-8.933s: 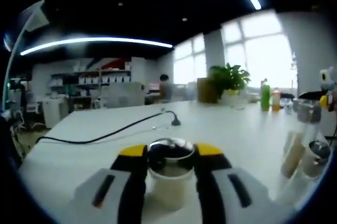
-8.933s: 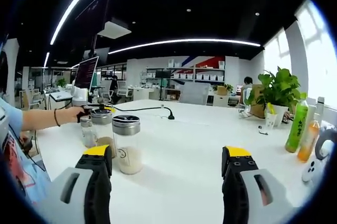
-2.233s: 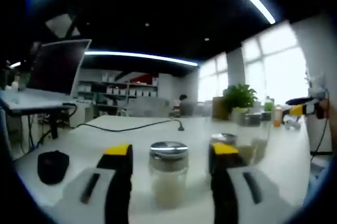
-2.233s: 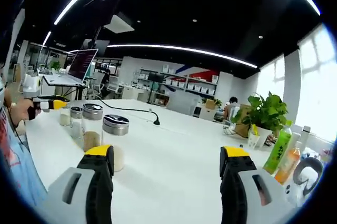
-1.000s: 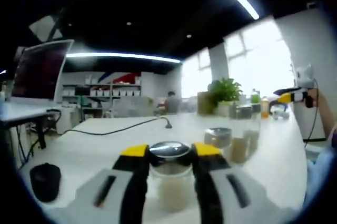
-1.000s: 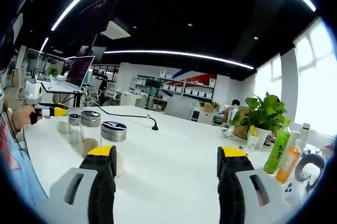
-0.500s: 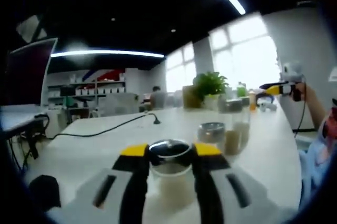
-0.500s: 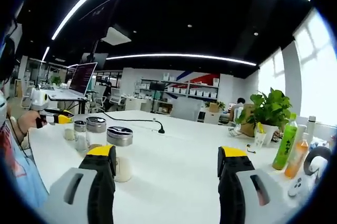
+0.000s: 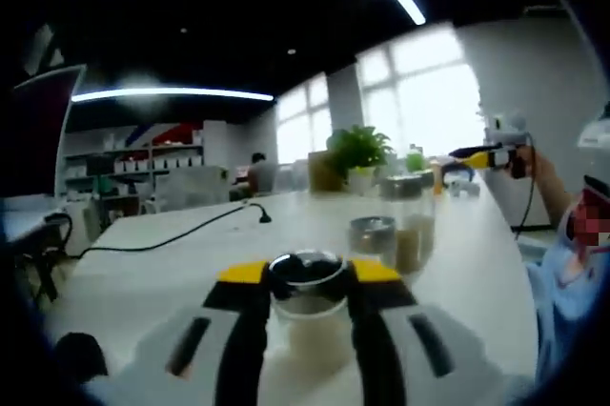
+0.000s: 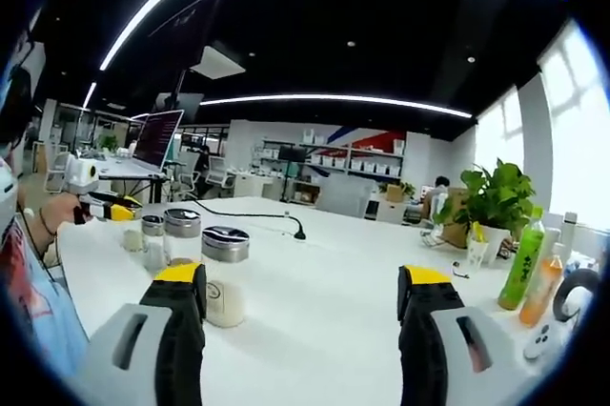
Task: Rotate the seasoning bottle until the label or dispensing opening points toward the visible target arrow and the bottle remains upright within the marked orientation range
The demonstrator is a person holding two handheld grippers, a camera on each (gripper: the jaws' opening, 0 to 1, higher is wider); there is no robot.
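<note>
A clear seasoning bottle (image 9: 307,306) with a shiny metal lid and white powder stands upright in the left gripper view. My left gripper (image 9: 305,274) is shut on it just below the lid, with the yellow-tipped jaws pressed against both sides. In the right gripper view my right gripper (image 10: 303,284) is open with only bare table between its jaws. Far left in that view, a hand holds the left gripper (image 10: 99,206) beside a small bottle (image 10: 131,234). My right gripper (image 9: 484,152) shows far right in the left gripper view, held in a hand.
Two more bottles (image 9: 374,237) (image 9: 406,220) stand beyond the held one. In the right gripper view, three similar bottles (image 10: 225,277) (image 10: 181,227) (image 10: 152,239) line up by the left jaw. A black cable (image 10: 250,216) crosses the white table (image 10: 315,330); a plant (image 10: 496,198) and a green drink bottle (image 10: 522,268) stand far right.
My left gripper, open around the bottle 2.2 s ago, has shut on it. Since then its view has swung, so the background differs. My right gripper has stayed open.
</note>
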